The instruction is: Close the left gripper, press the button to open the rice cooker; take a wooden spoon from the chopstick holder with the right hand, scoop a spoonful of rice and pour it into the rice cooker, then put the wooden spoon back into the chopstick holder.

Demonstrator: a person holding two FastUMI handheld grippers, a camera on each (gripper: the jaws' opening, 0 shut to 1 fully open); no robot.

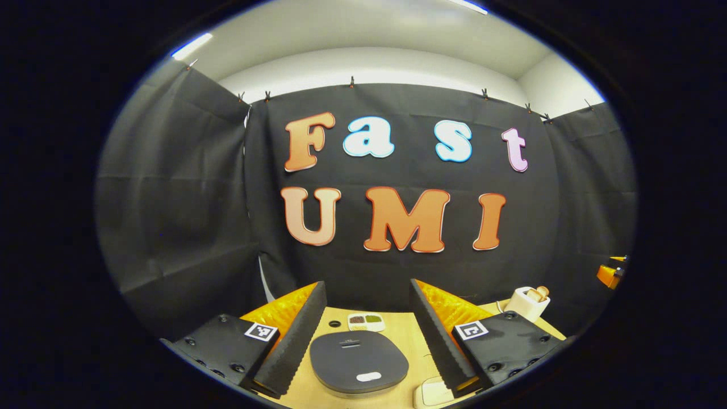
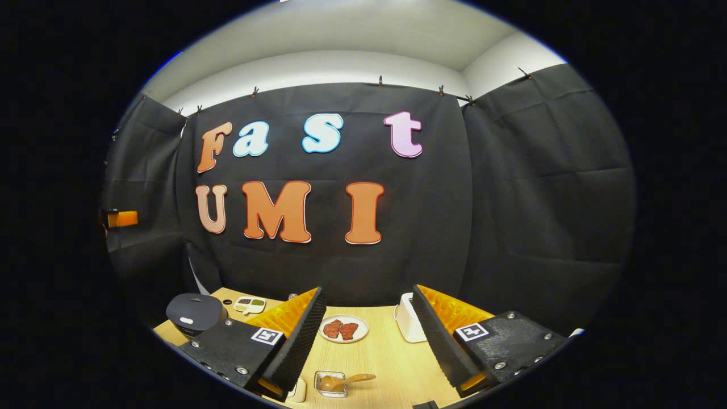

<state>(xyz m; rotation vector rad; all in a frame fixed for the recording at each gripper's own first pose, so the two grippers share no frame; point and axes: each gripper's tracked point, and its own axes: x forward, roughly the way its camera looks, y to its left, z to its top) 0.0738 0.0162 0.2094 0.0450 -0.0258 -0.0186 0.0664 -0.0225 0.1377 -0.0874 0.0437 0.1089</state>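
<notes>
The rice cooker point(image 1: 359, 360) has a dark grey lid, shut, with a white button point(image 1: 368, 376) at its near edge. It sits on the table between and beyond the fingers of my left gripper point(image 1: 367, 283), which is open and holds nothing. The white chopstick holder point(image 1: 527, 301) stands at the right with a wooden end point(image 1: 538, 292) sticking out. My right gripper point(image 2: 368, 288) is open and holds nothing. Beyond it stands the chopstick holder point(image 2: 409, 324), with the rice cooker point(image 2: 195, 312) far left. A small clear container point(image 2: 331, 383) with a wooden spoon point(image 2: 349, 379) lies near.
A white divided dish point(image 1: 366, 322) sits behind the cooker. A white plate point(image 2: 343, 329) with red pieces lies mid-table. A small white object point(image 1: 431, 392) is by the cooker's right side. Orange parts of the other gripper show at the edges point(image 1: 612, 272) point(image 2: 122, 218). Black cloth walls close the wooden table point(image 2: 392, 358).
</notes>
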